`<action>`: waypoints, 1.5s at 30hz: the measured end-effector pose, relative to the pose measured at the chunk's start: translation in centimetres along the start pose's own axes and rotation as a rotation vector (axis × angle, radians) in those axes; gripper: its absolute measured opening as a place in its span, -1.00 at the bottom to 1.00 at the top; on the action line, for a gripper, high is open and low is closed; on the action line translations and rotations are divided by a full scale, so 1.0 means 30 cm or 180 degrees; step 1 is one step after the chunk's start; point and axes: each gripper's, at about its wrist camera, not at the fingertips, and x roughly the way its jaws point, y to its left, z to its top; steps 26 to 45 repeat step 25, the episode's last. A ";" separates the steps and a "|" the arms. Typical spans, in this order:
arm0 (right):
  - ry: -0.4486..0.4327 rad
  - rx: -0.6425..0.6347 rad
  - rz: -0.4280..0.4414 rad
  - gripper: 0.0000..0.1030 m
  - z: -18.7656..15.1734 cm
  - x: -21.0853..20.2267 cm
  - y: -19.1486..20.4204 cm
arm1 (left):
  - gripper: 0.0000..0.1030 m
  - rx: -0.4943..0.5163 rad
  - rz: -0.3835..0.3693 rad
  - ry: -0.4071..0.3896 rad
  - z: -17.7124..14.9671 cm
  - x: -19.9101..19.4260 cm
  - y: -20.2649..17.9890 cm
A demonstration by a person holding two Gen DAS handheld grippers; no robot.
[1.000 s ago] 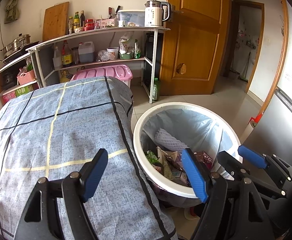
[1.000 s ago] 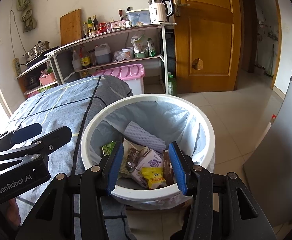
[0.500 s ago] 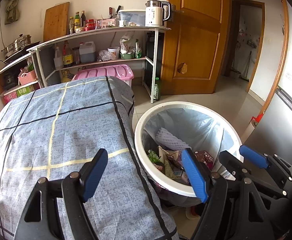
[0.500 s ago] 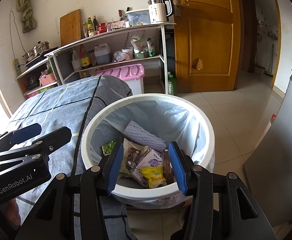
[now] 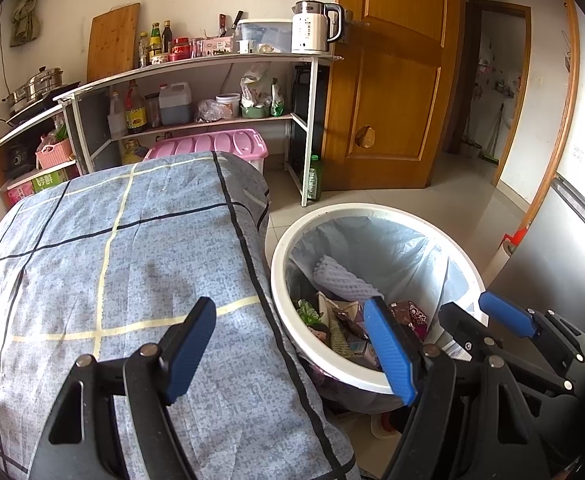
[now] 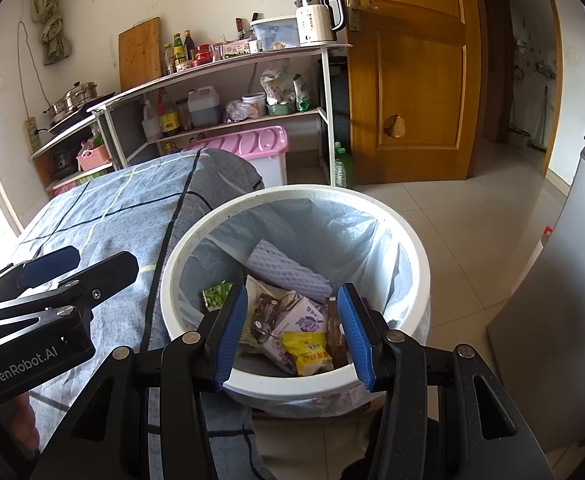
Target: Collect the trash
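Kitchen floor tiles and a cloth-covered table frame the work area; your target stands on the floor against the table's corner. Locate the trash bin (image 6: 412, 248), a white bucket lined with a pale bag (image 6: 332, 232). It already holds trash: a ribbed foam sleeve (image 6: 288, 270), a yellow snack packet (image 6: 310, 354), a purple-and-white wrapper (image 6: 304, 320) and a green packet (image 6: 214, 294), all lying loose on the bottom.

Check your tools. Your right gripper (image 6: 292, 332) hangs directly over the near rim of the bin, its blue pads partly parted with nothing between them; it grasps nothing. Your left gripper (image 5: 288, 352) hovers above the checked tablecloth (image 5: 132, 260) beside the bin, spread wide and likewise empty.

Assess the step. With the tablecloth showing no litter in either view and both tools empty above the bin, the depositing step appears finished, or close to it.

Plan the next move. If more litter remains, it lies outside these views, so turn the cameras to search the floor and shelves (image 5: 212, 120). If collection is complete, gather the bag's edge where it folds over the rim: bring one gripper onto the thin plastic at the lip, pinch firmly, and lift evenly so the light packets do not spill.
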 end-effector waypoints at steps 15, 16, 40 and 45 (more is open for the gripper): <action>0.0015 0.0010 -0.0010 -0.06 -0.002 0.005 0.009 | 0.52 -0.0049 0.0056 0.0008 -0.004 0.008 0.015; 0.0016 0.0013 -0.0010 -0.06 -0.003 0.006 0.009 | 0.52 -0.0051 0.0057 0.0004 -0.005 0.009 0.016; 0.0017 0.0015 -0.0012 -0.06 -0.006 0.006 0.009 | 0.52 -0.0067 0.0029 0.0028 -0.008 0.015 0.017; 0.0017 0.0015 -0.0012 -0.06 -0.006 0.006 0.009 | 0.52 -0.0067 0.0029 0.0028 -0.008 0.015 0.017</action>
